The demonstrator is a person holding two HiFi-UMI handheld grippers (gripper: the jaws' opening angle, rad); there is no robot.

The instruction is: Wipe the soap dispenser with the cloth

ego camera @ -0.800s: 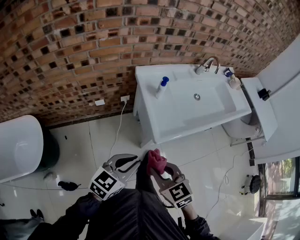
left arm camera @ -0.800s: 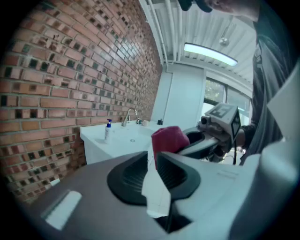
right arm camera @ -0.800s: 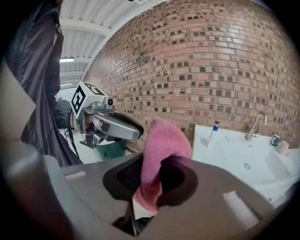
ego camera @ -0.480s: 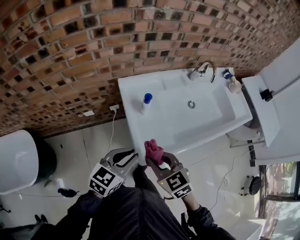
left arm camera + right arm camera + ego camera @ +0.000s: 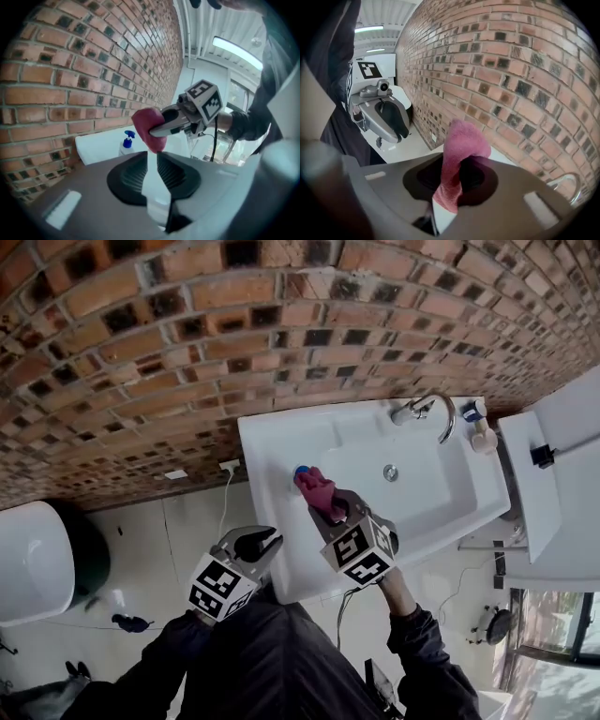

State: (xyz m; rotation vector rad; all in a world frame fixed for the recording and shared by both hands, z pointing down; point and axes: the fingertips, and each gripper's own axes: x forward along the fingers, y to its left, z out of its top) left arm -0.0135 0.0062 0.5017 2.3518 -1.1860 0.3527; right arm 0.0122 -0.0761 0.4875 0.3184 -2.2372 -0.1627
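The soap dispenser (image 5: 300,470) stands on the left rim of the white sink (image 5: 281,559); only its blue pump top shows past the cloth. In the left gripper view the soap dispenser (image 5: 125,143) is a white bottle with a blue pump. My right gripper (image 5: 322,501) is shut on a pink cloth (image 5: 316,487) held right next to the dispenser; whether they touch I cannot tell. The cloth (image 5: 461,145) sticks up between the jaws of the right gripper (image 5: 451,180). My left gripper (image 5: 267,542) hangs by the sink's front left edge, shut and empty. From its own view the left gripper (image 5: 153,161) points toward the dispenser.
A chrome faucet (image 5: 427,411) and small bottles (image 5: 480,427) sit at the sink's back right. A brick wall (image 5: 187,352) runs behind. A wall socket with a cable (image 5: 228,466) is left of the sink, a white fixture (image 5: 33,559) far left, a white cabinet (image 5: 562,474) right.
The view has closed in on the sink. My right gripper has carried the pink cloth forward over the sink's rim to the dispenser. The left gripper has come up to the sink's front edge.
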